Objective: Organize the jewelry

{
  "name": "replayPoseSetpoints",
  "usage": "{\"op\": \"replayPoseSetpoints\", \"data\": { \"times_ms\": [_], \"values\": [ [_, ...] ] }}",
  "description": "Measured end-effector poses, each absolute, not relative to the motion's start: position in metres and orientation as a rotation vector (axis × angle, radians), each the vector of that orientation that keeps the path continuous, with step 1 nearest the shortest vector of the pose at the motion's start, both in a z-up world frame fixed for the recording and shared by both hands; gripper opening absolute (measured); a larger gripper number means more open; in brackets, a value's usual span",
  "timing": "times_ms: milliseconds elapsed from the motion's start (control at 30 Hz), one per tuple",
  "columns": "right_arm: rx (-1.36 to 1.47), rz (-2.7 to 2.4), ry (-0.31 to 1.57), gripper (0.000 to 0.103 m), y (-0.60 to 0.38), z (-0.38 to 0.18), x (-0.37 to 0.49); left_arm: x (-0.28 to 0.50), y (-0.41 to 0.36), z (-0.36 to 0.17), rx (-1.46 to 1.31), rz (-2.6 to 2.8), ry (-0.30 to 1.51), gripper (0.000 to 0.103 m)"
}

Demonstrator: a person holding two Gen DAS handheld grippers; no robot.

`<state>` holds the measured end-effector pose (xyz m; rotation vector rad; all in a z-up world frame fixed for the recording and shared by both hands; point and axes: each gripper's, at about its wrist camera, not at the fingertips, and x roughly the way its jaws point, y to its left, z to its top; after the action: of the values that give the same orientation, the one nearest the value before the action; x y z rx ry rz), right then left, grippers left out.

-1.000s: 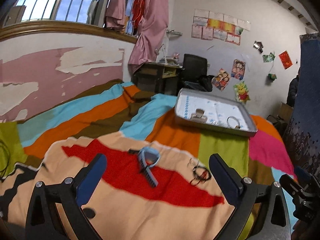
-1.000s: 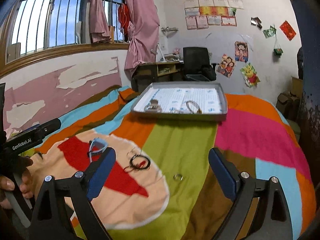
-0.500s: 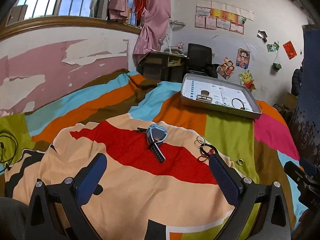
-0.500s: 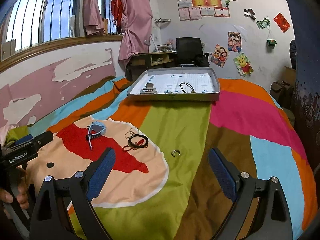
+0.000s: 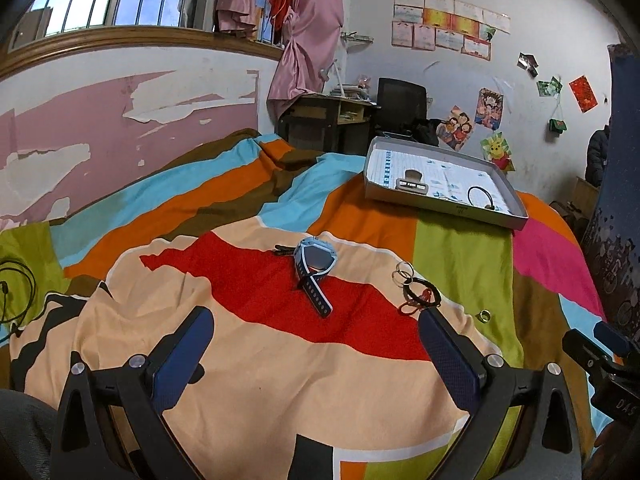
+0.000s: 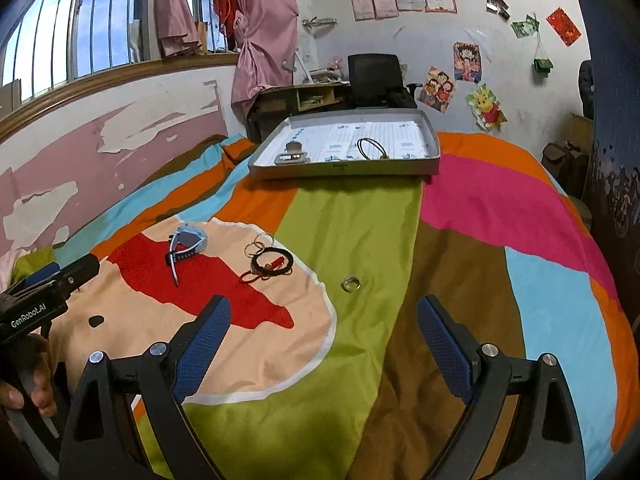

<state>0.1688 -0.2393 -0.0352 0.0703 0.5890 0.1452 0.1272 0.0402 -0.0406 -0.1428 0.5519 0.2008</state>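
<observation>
Grippers hover low over the striped bedspread (image 5: 460,252), both aimed toward the far wall, both with jaws spread wide and nothing between them. The left gripper (image 5: 316,332) sits above the peach-and-red patch, and the blue watch (image 5: 314,270) lies just ahead of it, between the lines of its two fingers. The right gripper (image 6: 324,320) hangs over the green and brown stripes, further to the right on the bed.

Ahead of the left gripper's right finger lie the black bracelet (image 5: 424,294) with red cord, and two thin metal hoops (image 5: 403,270) touching its far edge. A small ring (image 5: 485,315) rests alone on the green stripe, apart from that cluster. The grey tray (image 5: 452,208) stands further back on the bed, holding a black loop (image 5: 480,196) and a metal clip (image 5: 412,183).

The right wrist view shows the left gripper's body at the left edge with bare fingers (image 6: 40,396) wrapped on its handle; the hand is cut off by the frame. The left wrist view shows a dark cable (image 5: 16,292) coiled at the bed's left edge, which the other view does not reach, and the right gripper's tip at its lower right.
</observation>
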Motion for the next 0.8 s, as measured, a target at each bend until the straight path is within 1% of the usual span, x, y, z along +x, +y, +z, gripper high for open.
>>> {"op": "replayPoseSetpoints", "data": {
  "times_ms": [333, 800],
  "values": [
    [0.081, 0.137, 0.629, 0.091, -0.242, -0.045, 0.183, 0.146, 0.039, -0.047, -0.153, 0.183, 0.586, 0.103],
    [0.056, 0.120, 0.624, 0.091, -0.236, -0.052, 0.207, 0.180, 0.034, -0.058, -0.163, 0.129, 0.614, 0.103]
  ]
}}
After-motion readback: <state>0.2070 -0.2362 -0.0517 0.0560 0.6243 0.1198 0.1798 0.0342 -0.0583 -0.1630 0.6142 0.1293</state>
